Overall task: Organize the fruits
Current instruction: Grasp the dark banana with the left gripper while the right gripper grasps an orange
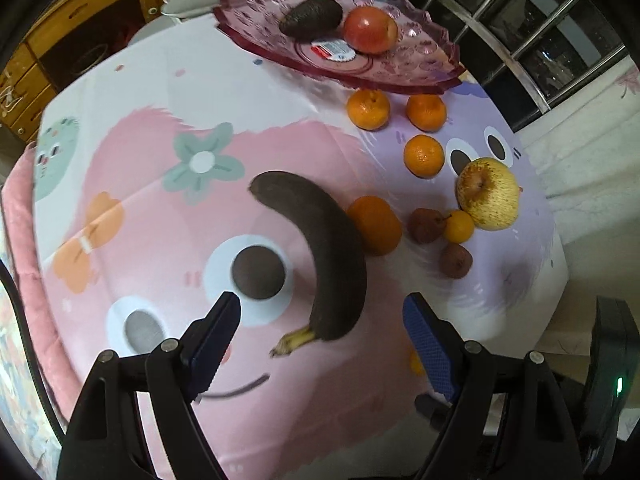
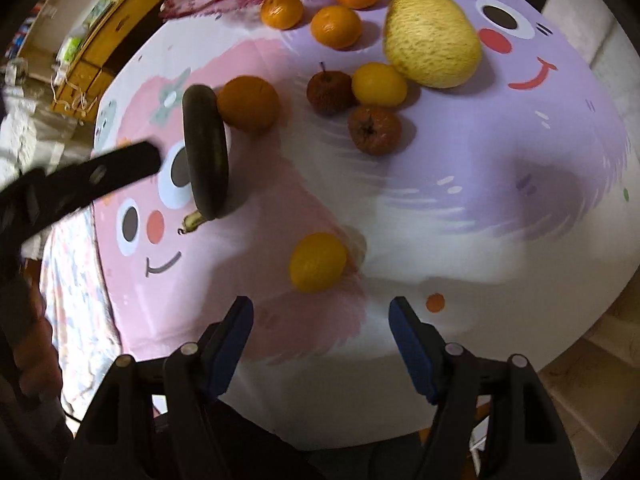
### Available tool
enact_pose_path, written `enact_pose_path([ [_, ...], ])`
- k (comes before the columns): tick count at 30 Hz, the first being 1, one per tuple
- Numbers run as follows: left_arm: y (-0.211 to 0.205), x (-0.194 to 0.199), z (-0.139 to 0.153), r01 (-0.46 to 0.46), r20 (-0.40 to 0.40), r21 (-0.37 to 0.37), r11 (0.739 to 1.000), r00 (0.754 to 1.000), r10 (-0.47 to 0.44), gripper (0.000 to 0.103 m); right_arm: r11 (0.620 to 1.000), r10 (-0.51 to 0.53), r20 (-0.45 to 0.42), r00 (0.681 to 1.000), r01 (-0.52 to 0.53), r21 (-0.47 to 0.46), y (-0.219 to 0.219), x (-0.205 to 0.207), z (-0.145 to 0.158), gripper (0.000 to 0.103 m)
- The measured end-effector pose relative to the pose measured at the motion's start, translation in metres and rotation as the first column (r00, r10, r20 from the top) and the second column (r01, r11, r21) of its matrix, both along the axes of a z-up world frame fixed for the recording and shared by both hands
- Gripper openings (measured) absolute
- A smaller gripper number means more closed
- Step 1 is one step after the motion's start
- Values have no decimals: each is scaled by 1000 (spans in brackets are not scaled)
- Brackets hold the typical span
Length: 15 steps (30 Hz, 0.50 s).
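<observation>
- Showing early progress: pink tray (image 1: 432, 68), far beyond left claw (image 1: 320, 344), holds only avocado (image 1: 310, 16) and apple (image 1: 370, 29).
- Remaining on table (image 1: 140, 92): blackened banana (image 1: 332, 256) between the left claw's wide jaws, untouched; yellow citrus (image 2: 318, 262) just ahead of wide, empty right claw (image 2: 320, 344); oranges, pear beyond.

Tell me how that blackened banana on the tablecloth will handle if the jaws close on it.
The banana has skin gone almost wholly dark, so it is probably very ripe and soft; a firm squeeze may bruise or split it. Its curved shape lying flat suggests that it will not roll far, though it may pivot if nudged at one end. The yellow stem looks thin and could snap.
</observation>
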<state>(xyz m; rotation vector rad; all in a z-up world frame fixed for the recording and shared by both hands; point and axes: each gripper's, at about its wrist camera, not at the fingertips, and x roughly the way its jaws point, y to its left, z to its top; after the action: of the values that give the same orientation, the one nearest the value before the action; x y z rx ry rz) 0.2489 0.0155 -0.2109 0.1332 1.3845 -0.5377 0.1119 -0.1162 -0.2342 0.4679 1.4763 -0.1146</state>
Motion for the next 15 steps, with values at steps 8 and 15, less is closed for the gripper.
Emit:
enact_pose_path([
  [8,-21,14,-29,35,1,33,999,999,-35,82,991,109,-10,994,-109,-71,20,8,-9,55],
  [15,-25,16,-41,52,7,36,998,999,-52,66,982,148,-4,989,-148,-121,29,15,-15,39],
])
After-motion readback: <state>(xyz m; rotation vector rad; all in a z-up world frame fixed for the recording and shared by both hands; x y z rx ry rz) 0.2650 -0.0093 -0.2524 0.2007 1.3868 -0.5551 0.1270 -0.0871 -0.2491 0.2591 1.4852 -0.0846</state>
